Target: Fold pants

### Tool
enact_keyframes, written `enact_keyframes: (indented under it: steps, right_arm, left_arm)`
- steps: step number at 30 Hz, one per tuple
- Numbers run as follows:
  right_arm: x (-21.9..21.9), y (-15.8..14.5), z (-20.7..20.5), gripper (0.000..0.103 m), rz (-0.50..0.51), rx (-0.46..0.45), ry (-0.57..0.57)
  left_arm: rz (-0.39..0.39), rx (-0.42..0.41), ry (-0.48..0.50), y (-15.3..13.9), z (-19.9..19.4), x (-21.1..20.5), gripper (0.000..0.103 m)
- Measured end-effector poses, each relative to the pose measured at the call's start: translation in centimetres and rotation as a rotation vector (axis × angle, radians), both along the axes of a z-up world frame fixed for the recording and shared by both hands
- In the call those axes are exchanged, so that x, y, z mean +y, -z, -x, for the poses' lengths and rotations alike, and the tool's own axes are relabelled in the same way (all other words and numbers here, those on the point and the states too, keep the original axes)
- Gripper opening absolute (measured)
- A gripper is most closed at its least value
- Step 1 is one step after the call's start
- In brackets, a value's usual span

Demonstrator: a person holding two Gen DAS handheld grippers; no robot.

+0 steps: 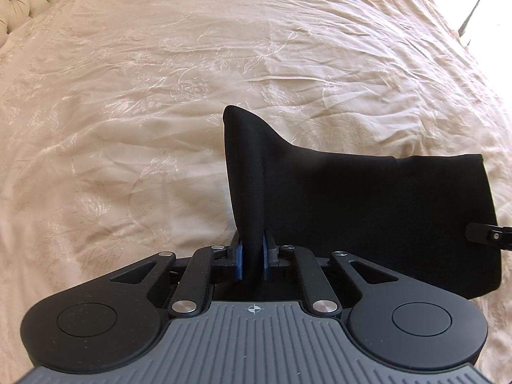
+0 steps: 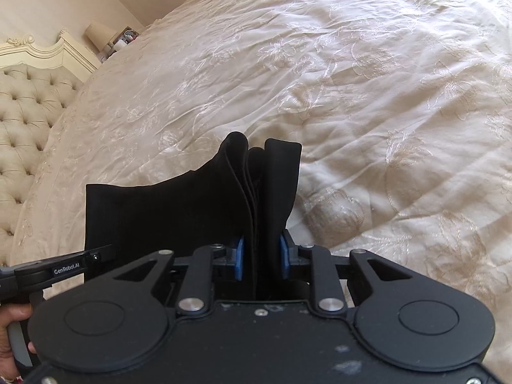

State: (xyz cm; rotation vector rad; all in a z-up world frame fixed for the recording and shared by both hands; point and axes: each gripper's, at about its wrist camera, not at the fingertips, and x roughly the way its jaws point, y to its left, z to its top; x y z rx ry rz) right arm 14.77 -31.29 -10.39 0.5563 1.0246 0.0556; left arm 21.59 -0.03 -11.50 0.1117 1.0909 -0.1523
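The black pants (image 1: 368, 211) hang as a folded band above the cream bedspread (image 1: 160, 96), stretched between my two grippers. My left gripper (image 1: 252, 256) is shut on one corner, and a thin fold of the cloth stands up between its blue pads (image 1: 239, 260). In the right wrist view my right gripper (image 2: 261, 260) is shut on the other end of the pants (image 2: 166, 220), where several stacked layers rise between the blue pads (image 2: 238, 262). The left gripper's body (image 2: 64, 270) shows at the lower left, with a hand (image 2: 12, 323) on its handle.
The embroidered bedspread (image 2: 384, 96) fills both views. A tufted headboard (image 2: 25, 121) stands at the left, with a lamp and small items (image 2: 108, 40) behind it. Bright window light washes out the bed's far right edge (image 1: 480, 16).
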Motion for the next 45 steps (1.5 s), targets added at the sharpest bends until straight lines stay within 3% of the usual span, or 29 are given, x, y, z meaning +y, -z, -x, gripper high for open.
enact_keyframes:
  steps: [11,15,25,32,35,38,40,45]
  right_arm:
    - [8.7,0.1,3.6,0.023,-0.034,0.036,-0.081]
    - [14.3,-0.1,3.6,0.023,-0.019,0.041,-0.138]
    - [33.0,-0.3,1.2,0.023,0.013,0.053,-0.318]
    - [42.3,-1.2,-1.2,0.023,0.063,0.028,-0.447]
    - [44.4,-1.2,-2.4,0.024,0.115,0.024,-0.472]
    - [45.3,-0.4,-3.6,0.035,0.23,0.055,-0.448]
    - [45.3,0.1,-4.1,0.038,0.273,0.087,-0.43]
    - [43.4,-1.6,-2.5,0.038,0.286,0.028,-0.379]
  left_arm:
    - [0.0,0.044,-0.109,-1.2,5.2,9.5,0.01]
    - [0.017,0.033,-0.153,-2.3,6.5,15.3,0.01]
    - [-0.042,-0.011,-0.229,-3.4,8.9,30.7,0.01]
    - [-0.016,-0.018,-0.334,-3.2,8.9,37.9,0.01]
    - [0.005,-0.001,-0.354,-2.6,8.6,39.5,0.011]
    - [-0.011,0.049,-0.386,-1.5,7.8,40.0,0.021]
    - [-0.032,0.061,-0.424,-1.2,8.0,40.4,0.021]
    - [-0.047,0.038,-0.463,-2.5,8.8,40.4,0.022]
